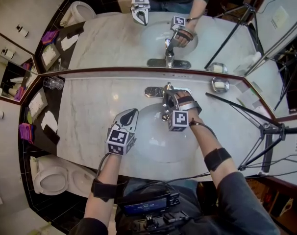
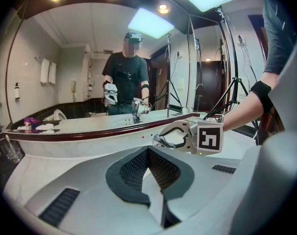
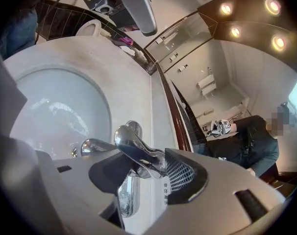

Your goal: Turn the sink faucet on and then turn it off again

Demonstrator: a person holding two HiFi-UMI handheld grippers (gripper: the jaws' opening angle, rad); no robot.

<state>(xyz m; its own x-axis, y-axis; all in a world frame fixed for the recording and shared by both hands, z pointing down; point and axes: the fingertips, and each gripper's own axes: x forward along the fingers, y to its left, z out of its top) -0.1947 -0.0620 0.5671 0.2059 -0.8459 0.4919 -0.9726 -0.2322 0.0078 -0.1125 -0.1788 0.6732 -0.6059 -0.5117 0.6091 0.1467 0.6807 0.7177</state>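
Note:
The chrome faucet (image 1: 164, 96) stands at the back of the white basin (image 1: 153, 148) in the marble counter. My right gripper (image 1: 171, 101) reaches over it. In the right gripper view its jaws stand wide apart (image 3: 138, 166), with the faucet's lever handle (image 3: 136, 153) lying between them and the spout (image 3: 92, 146) just to the left. I see no stream of water. My left gripper (image 1: 133, 112) hovers over the basin's left rim, shut with nothing in it (image 2: 149, 153). From there the right gripper (image 2: 162, 140) shows at the faucet.
A mirror (image 1: 114, 38) runs along the back of the counter. A soap dish (image 1: 220, 85) sits right of the faucet and a glass (image 1: 53, 83) at the far left. A tripod (image 1: 266, 131) stands on the right, a toilet (image 1: 53, 177) on the left.

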